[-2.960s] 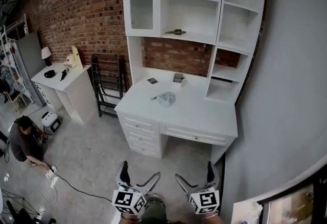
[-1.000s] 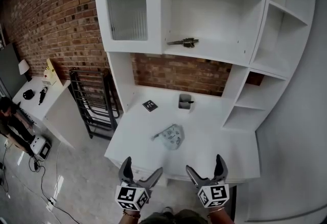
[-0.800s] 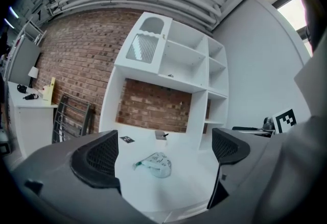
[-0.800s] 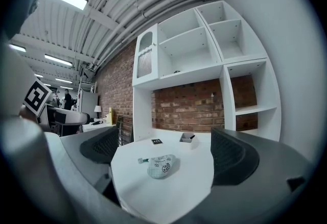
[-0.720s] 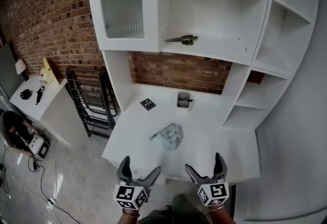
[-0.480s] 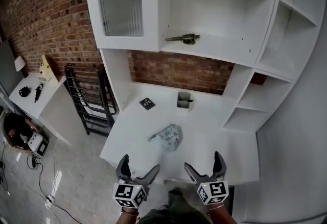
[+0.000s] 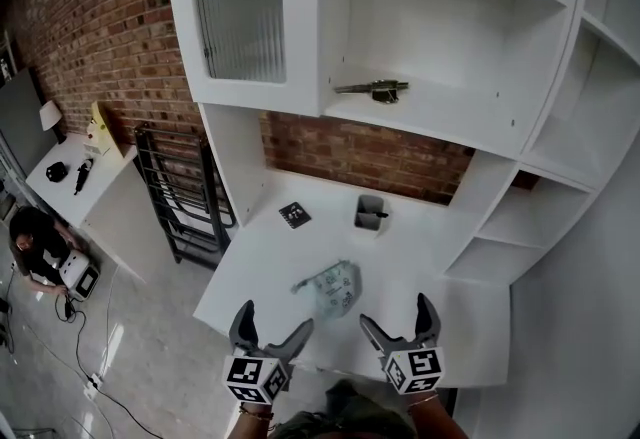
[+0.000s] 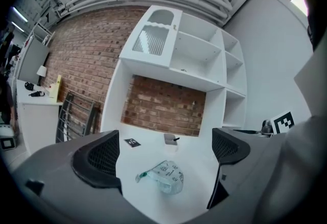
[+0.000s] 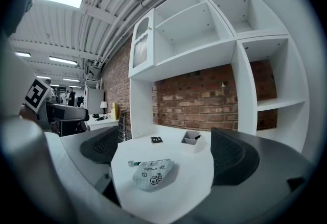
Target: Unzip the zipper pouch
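Task is not getting started yet. The pouch point(image 7: 330, 289) is lying on the desk point(image 7: 420, 267), near the front edge, roughly midway between the two grippers' lines of sight, and nothing is touching it. It is looking closed from every view, sitting puffed up, with a small green pull tab point(image 9: 119, 163) sticking out at its left end. I am judging the zip as fully shut, though the teeth are too small to read.

The left gripper point(image 7: 272, 327) is hovering off the desk's front edge, released, jaws standing wide apart with nothing between them but a far view of the pouch. The right gripper point(image 7: 397, 319) is doing the same: released, jaws spread, empty, well apart from the pouch.

Everything is remaining to do: reaching in, pinning the pouch body with one gripper, pinching the tab with the other, and drawing it along.

Containers: the pouch is hiding its contents, so I cannot tell what is inside. A small grey cup point(image 7: 369, 213) is standing at the back of the desk, holding one dark pen-like stick point(image 7: 380, 214). A black card point(image 7: 294, 215) is lying flat just left of it. On the shelf point(image 7: 450, 117) above, a dark thing point(image 7: 372, 88) is lying, too small to name. The other shelf bays are showing nothing in them.
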Tool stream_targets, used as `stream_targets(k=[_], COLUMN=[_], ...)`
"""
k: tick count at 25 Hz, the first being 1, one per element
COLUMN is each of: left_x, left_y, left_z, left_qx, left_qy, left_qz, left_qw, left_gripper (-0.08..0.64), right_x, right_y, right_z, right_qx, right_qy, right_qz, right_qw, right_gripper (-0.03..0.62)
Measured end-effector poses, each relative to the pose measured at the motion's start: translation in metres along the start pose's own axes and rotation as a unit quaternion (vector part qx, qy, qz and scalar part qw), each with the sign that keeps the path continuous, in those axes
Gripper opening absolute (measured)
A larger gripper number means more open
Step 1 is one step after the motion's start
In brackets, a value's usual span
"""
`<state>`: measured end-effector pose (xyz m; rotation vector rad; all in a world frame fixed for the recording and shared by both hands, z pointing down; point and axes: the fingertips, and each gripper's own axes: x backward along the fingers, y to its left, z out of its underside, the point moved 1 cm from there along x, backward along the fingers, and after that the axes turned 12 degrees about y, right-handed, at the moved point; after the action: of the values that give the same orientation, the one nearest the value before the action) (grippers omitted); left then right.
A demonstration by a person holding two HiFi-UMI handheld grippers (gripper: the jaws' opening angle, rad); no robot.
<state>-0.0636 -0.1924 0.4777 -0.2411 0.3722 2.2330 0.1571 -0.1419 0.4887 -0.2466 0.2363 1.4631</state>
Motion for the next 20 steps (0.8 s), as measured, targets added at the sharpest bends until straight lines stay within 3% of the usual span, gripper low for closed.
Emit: stream_targets(k=[9,14,20], left_x=[-0.041,-0.065,-0.091], left_y=[0.018,0.017,0.006], left_z=[0.011,0.024,0.026], left_qx=[0.009,-0.017,-0.018], left_qy=[0.020,0.046,0.053], left_qz=[-0.019,-0.016,0.005], left_qw=[0.9996,0.9987,0.9984], left_gripper=[0.565,0.565,0.565], right_x=[-0.076,-0.118,-0.157], right_y=[-0.007,0.004,0.006], right_z=[0.015,0.031,0.047], right_qx=[0.023,0.093,0.128], right_qy=[0.065,0.118,0.143], right_qz=[-0.074,-0.118,-0.136], right_qw=[0.995,0.982,0.972], right_gripper=[0.565,0.565,0.565])
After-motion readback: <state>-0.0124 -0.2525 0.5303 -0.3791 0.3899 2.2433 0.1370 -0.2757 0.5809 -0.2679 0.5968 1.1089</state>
